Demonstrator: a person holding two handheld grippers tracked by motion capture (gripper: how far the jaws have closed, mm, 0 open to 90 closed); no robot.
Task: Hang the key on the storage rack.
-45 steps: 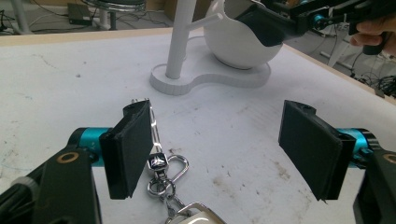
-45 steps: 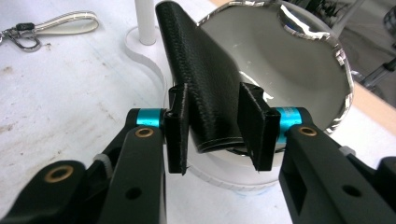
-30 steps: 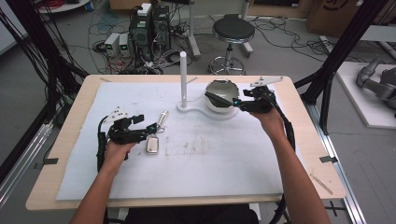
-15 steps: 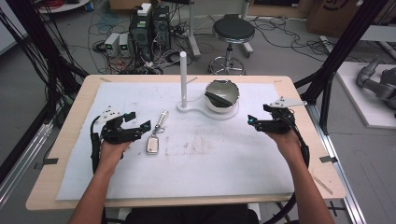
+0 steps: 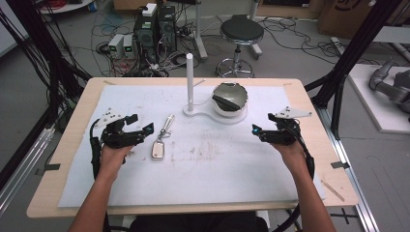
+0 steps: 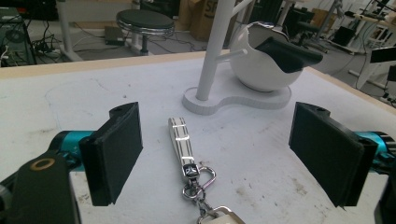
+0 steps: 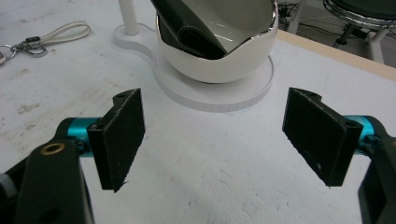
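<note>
**Resting grippers on either side of the white stand**

Resting on the white sheet (image 5: pixel 203 164) that covers the table (image 5: pixel 67 121), both hand-held grippers face the white stand (image 5: pixel 212 115), taken here as the landmark. The stand has an upright post (image 5: pixel 190 79) at its left end and a white bowl (image 5: pixel 230 99) at its right end; a dark, flat object (image 7: pixel 187 25) leans inside the bowl. The left gripper (image 5: pixel 147 129) lies well to the left of the stand and nearer the person, its jaws spread wide with nothing between the pads. In the left gripper view a keyring strap (image 6: pixel 181 140) lies flat on the sheet in the gap between the jaws, touching neither, with its metal clasp (image 6: pixel 196 179) toward the camera and the stand's base beyond. The high view shows this strap (image 5: pixel 167 123) and its silver fob (image 5: pixel 157 150) just left of the stand's base. The right gripper (image 5: pixel 255 130) lies right of the stand and nearer the person, jaws likewise wide apart and empty, aimed at the bowl.
</note>
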